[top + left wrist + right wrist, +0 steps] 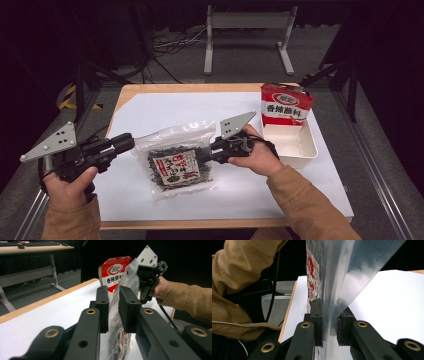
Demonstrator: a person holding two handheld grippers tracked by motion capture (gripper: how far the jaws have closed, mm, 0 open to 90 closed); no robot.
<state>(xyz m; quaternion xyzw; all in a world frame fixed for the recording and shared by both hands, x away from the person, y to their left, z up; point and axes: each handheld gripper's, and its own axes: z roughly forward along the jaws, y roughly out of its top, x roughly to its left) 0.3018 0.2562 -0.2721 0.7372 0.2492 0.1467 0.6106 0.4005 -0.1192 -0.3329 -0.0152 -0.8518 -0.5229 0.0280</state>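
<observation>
A clear plastic bag of dark dried food with a red-and-white label (177,162) hangs between my two grippers above the white sheet. My right gripper (202,156) is shut on the bag's right edge; in the right gripper view (330,315) both pads press on the film (344,270). My left gripper (131,142) is at the bag's left edge. In the left gripper view (113,300) its jaws stand slightly apart with the film (131,277) passing loosely between them. The right gripper (146,296) shows farther off, holding the bag's far side.
A red snack packet (285,105) stands upright in a white tray (300,150) at the right back of the table. White paper (150,110) covers the wooden tabletop. A metal frame (247,35) and cables lie on the floor behind.
</observation>
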